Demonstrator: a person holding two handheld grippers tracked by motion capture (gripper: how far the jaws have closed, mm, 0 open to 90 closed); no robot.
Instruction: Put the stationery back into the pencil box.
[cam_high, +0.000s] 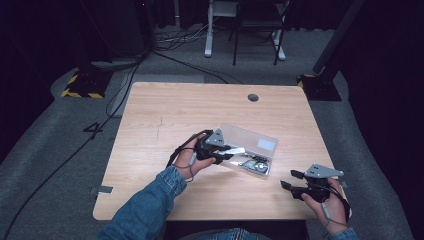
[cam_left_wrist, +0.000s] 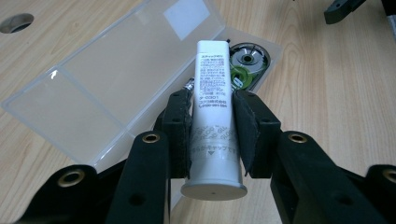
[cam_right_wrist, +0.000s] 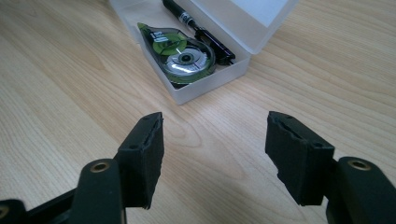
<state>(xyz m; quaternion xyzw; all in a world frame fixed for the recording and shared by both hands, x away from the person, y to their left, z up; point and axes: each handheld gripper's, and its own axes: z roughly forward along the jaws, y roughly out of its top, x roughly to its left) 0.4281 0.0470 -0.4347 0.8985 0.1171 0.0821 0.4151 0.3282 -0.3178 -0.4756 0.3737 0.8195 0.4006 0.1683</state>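
My left jaws are clamped on a white tube (cam_left_wrist: 214, 116), pads pressed flat against both of its sides; my right jaws stand apart with nothing but bare wood between them. The tube is a smooth plastic cylinder printed with small dark lettering, its round flat cap end toward me and its squared far end pointing away over the case. Just beyond my left gripper (cam_high: 220, 151) lies a clear plastic case (cam_left_wrist: 88, 88), shallow and rectangular, its hinged lid thrown back flat with a pale label on it. In the tray past the tube's tip sits a tape dispenser (cam_left_wrist: 246, 63), rounded, translucent green with a shiny metal-looking hub. Seen from my right jaws, the dispenser (cam_right_wrist: 182, 53) lies ahead and slightly left, with a black pen (cam_right_wrist: 198, 28) beside it against the tray's far wall; the tray's low frosted rim stands between my right pads and both. Everything rests on a light wooden table (cam_high: 165, 110) with fine grain and a round cable hole near its far edge. My left hand (cam_high: 192, 160) is level, reaching over the case; my right gripper (cam_high: 286, 181) hangs low near the table's near edge, well apart from the case, pointing toward it.
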